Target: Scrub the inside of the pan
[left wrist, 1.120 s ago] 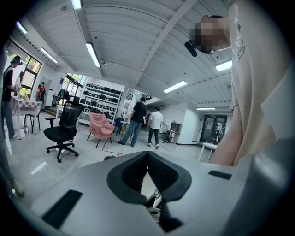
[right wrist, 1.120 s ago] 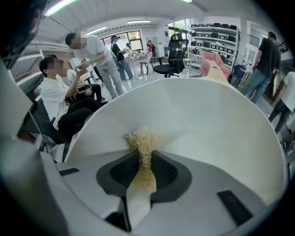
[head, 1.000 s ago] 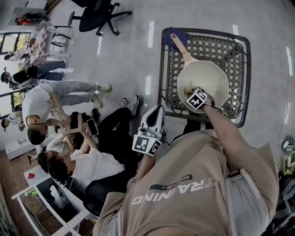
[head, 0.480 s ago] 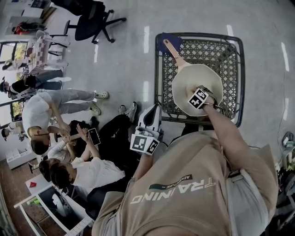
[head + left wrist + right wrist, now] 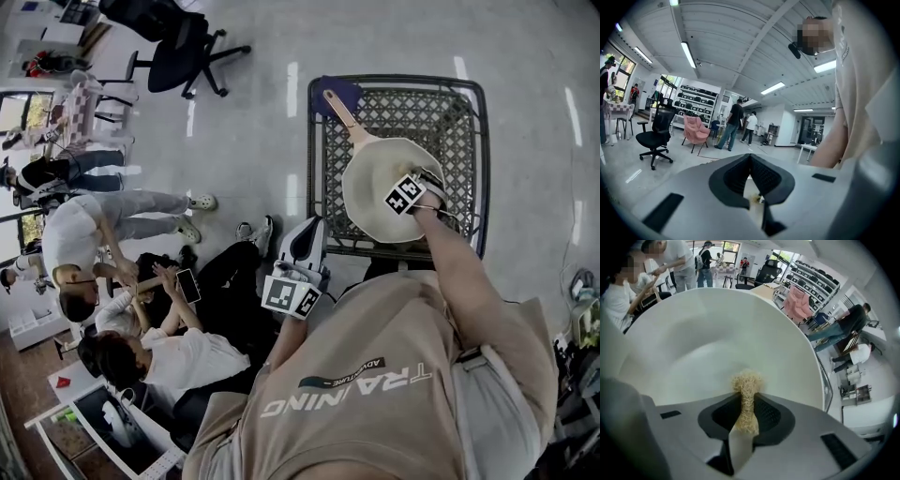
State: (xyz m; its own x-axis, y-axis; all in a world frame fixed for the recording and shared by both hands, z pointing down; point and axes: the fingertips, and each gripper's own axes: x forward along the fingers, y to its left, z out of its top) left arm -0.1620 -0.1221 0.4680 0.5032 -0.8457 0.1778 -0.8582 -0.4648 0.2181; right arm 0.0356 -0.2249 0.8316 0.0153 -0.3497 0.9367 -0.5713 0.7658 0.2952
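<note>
While inside smooth round cream pan (image 5: 717, 333), wiry straw-coloured scrubber tuft (image 5: 746, 385).

Print on the shirt, coded squares on the cubes

Across the back of the beige shirt (image 5: 375, 403), upside down as seen from above: "TRAINING" in large pale capitals, with "ADVENTURE" in smaller dark letters close beside it, next to a dark stripe. On the upper marker cube (image 5: 405, 194) and the lower marker cube (image 5: 293, 296), only black-and-white square patterns, no letters or digits. Nothing legible in the left gripper view or the right gripper view.
</note>
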